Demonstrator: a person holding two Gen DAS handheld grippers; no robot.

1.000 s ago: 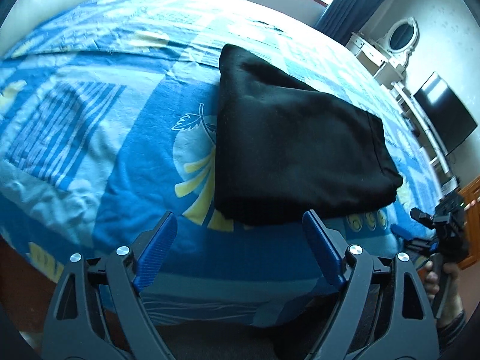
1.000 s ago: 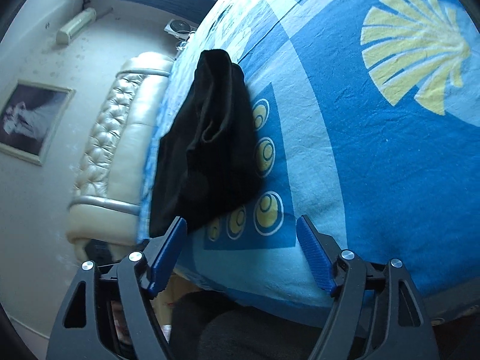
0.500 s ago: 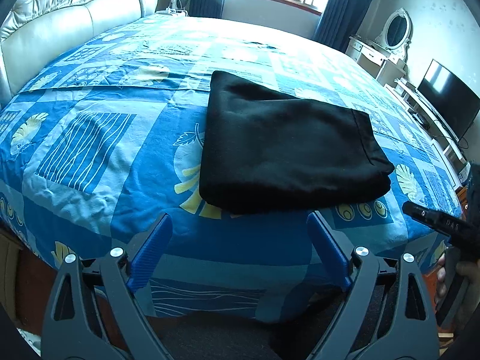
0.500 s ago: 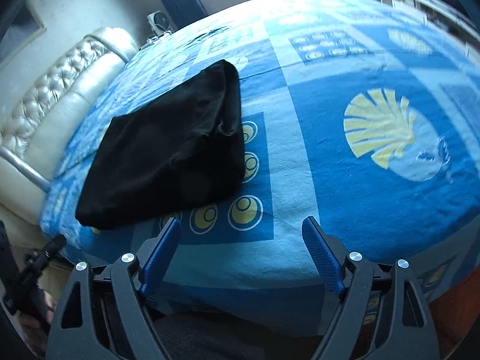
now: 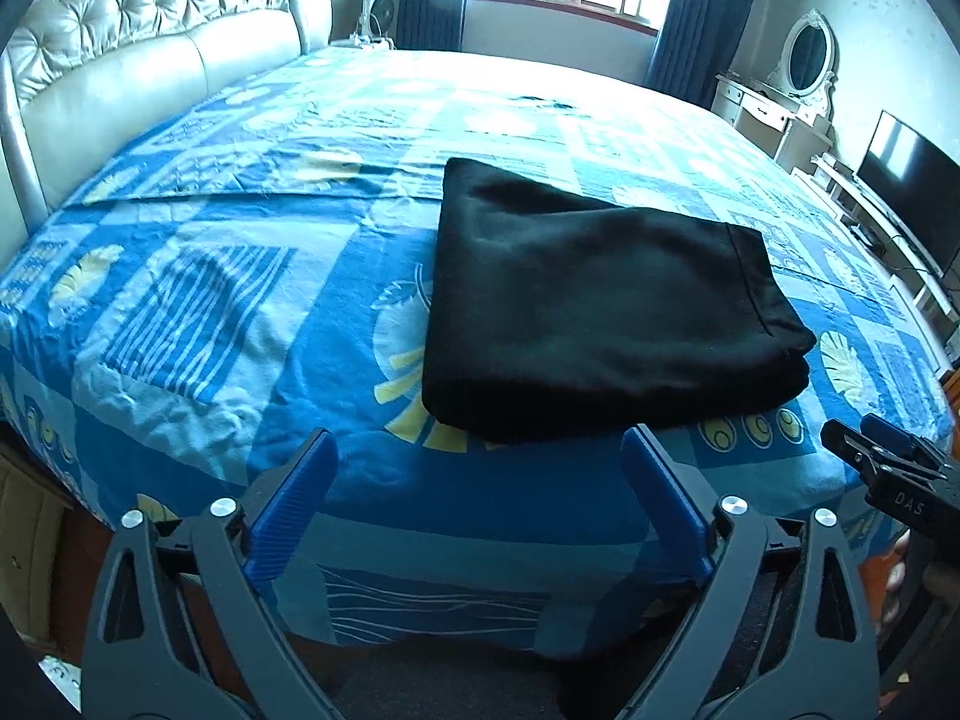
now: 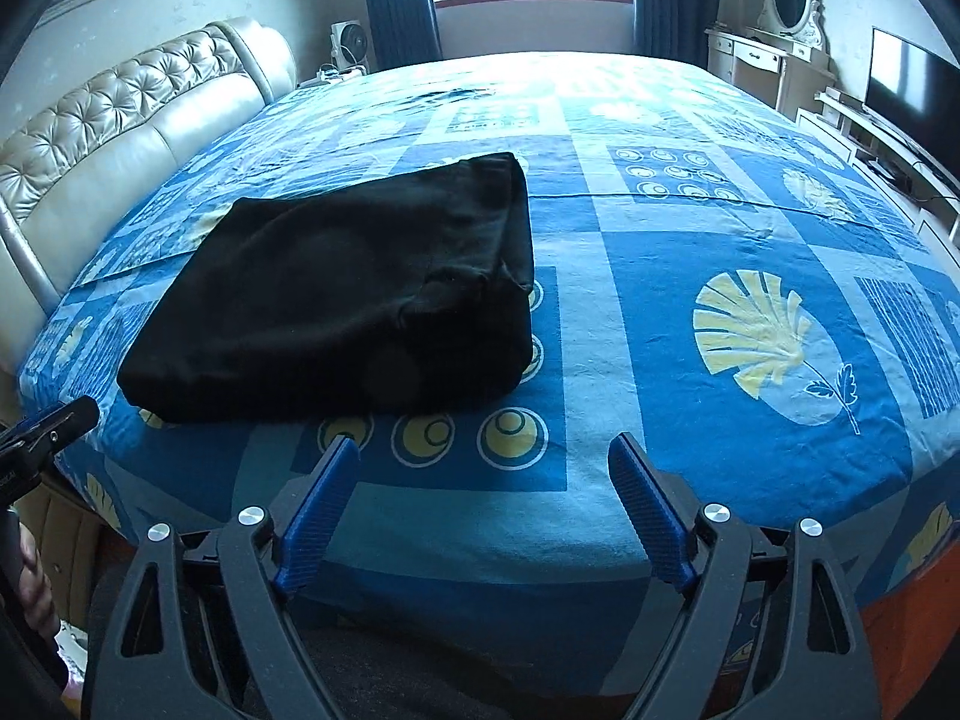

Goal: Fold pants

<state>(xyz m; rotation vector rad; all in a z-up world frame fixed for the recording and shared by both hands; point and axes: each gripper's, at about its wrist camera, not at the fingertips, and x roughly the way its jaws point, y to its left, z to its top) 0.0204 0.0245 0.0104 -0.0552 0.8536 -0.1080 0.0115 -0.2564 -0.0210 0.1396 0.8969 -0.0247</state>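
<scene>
Both tongs stand wide and empty, the left gripper [image 5: 474, 474] and the right gripper [image 6: 483, 477] now drawn back off the near edge of the bed [image 5: 180, 312] and levelled, where a second ago they looked down steeply over the cloth. That retreat, with nothing held, suggests to me that the folding is done or all but done. The black pants [image 5: 588, 306] lie as a compact folded stack near the bed's near edge, apart from both tongs: just ahead of the left pair, and ahead and to the left of the right pair [image 6: 348, 300].
</scene>
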